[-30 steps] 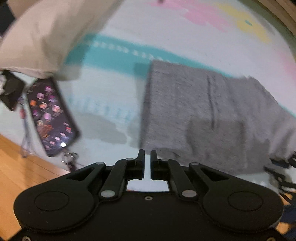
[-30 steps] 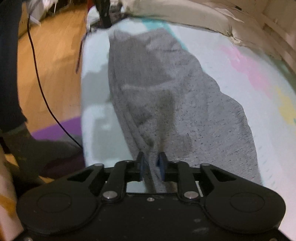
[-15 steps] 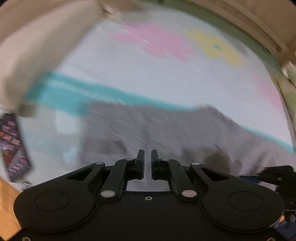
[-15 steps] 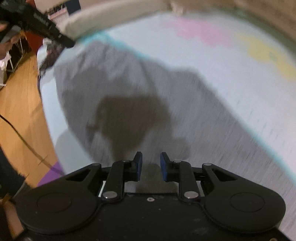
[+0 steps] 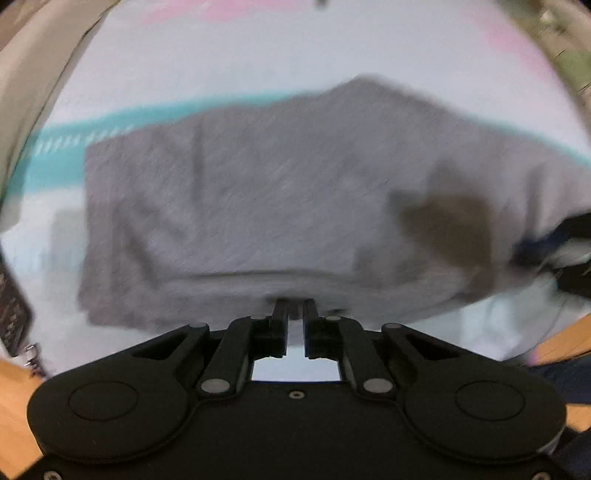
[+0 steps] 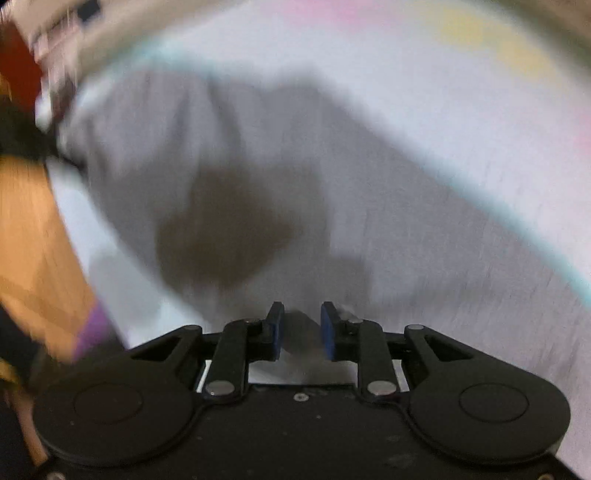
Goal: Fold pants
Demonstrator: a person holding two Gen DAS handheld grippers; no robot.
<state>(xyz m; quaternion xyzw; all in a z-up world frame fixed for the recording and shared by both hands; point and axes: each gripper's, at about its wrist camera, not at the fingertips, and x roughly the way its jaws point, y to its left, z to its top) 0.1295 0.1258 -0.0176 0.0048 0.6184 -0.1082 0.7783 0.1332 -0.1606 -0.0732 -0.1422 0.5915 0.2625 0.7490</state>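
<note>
Pointing steeply down: both black two-finger grippers, over a bed.
Left gripper (image 5: 295, 321): black fingers (image 5: 279, 325) a narrow slit apart and opening; tips right at the near folded hem of the cloth; pads not seen pressing on it.
Right gripper (image 6: 302, 328): blue-padded fingers (image 6: 275, 330) set apart with a clear gap; grey cloth showing in the gap; pads not pressing on it.
Grey knit pants (image 5: 280, 206): lying folded on the bed, spread wide across the left wrist view; near hem doubled into a thick edge; crease running down the left part; blurred in both views.
Pants in right wrist view (image 6: 369, 229): stretching from the fingers away toward the upper left; dark gripper shadow on the cloth.
Pale white bedsheet (image 5: 221, 59): under the pants and showing on all sides of them.
Teal stripe on the sheet (image 5: 70, 147): running just behind the far edge of the pants.
Pink patch (image 5: 207, 11): far up the sheet; yellow patch (image 6: 476, 29) beside pink in the right wrist view.
Orange wooden floor (image 6: 26, 229): beside the bed, at the left of the right wrist view.
Dark patterned flat object (image 5: 13, 314): at the left edge on the sheet, too cut off to identify.
</note>
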